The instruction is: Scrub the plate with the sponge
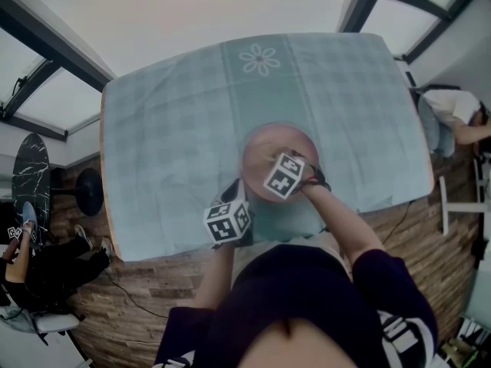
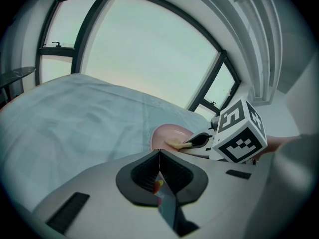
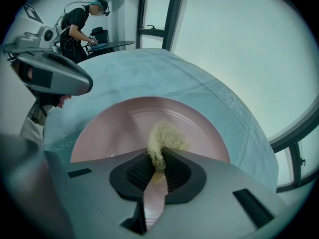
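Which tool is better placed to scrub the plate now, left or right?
Right. The right tool is shut on the sponge, directly over the pink plate. The left tool is shut and empty, short of the plate.

One pink plate (image 3: 124,123), one sponge (image 3: 167,136), two tongs counted, left tongs (image 2: 159,156), right tongs (image 3: 158,158), one worktop (image 1: 169,129) noted

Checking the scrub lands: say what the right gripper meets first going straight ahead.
The pink plate: the right gripper, shut on the sponge, points into it, so the sponge probably presses its inner face first.
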`<move>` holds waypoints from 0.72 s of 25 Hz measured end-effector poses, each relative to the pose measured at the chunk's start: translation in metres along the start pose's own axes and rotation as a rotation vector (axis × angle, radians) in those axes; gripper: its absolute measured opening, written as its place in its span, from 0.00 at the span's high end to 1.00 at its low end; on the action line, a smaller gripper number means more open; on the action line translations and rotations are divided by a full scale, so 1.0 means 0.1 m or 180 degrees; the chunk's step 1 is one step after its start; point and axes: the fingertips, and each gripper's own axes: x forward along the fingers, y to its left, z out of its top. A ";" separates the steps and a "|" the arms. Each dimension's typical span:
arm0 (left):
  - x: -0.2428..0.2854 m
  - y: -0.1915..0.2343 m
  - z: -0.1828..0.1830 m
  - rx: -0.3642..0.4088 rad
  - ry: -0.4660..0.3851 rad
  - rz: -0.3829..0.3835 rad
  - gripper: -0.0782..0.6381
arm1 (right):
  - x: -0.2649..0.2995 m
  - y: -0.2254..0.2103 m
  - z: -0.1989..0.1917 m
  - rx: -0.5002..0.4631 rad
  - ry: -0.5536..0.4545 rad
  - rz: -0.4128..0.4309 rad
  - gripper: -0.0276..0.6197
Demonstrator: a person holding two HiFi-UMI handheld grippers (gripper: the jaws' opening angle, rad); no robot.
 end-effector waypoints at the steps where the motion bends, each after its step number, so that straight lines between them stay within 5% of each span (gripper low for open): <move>1: -0.01 0.00 0.00 0.0000 -0.0003 -0.0002 0.88 | 0.00 0.02 0.00 -0.0005 0.0001 0.0001 0.90; 18: -0.22 -0.10 -0.08 0.0086 -0.0061 -0.0062 0.88 | -0.15 0.38 -0.20 0.0017 0.0016 0.0033 0.90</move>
